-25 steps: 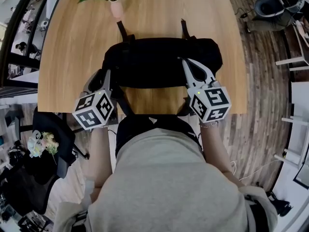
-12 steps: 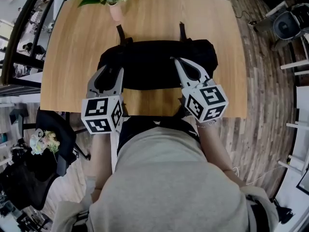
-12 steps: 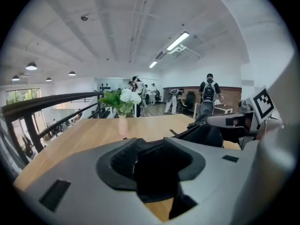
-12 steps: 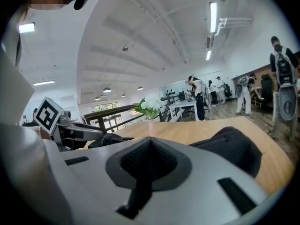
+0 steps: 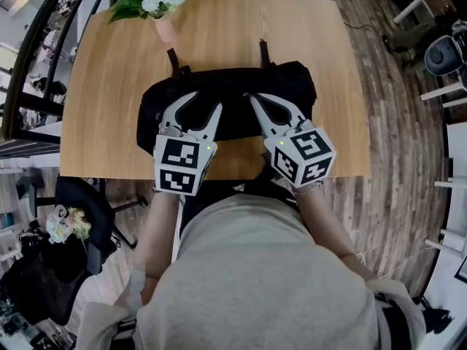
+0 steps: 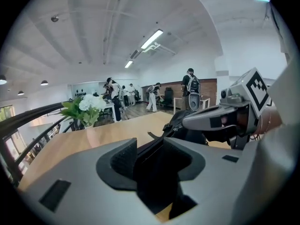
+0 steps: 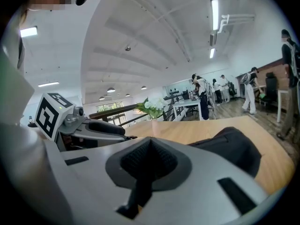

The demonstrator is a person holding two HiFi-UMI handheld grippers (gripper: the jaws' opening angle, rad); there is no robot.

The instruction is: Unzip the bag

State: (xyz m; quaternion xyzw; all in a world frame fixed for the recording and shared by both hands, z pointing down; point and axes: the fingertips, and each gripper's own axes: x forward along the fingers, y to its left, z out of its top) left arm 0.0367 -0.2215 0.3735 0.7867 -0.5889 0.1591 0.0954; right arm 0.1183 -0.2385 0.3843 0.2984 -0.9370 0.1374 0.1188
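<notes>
Centrally, soft oblong black fabric bag (image 5: 230,82) on smooth wooden table (image 5: 109,64).

The bag (image 5: 226,97) fills the middle of the bench (image 5: 102,86), close to its near edge. Its straps (image 5: 173,58) reach toward the far edge. A vase of flowers (image 5: 157,6) blocks the far left corner. Bare wood lies open along the far, left and right edges.

No text, label or number is legible anywhere (the gripper cubes (image 5: 181,168) carry only square patterns).
</notes>
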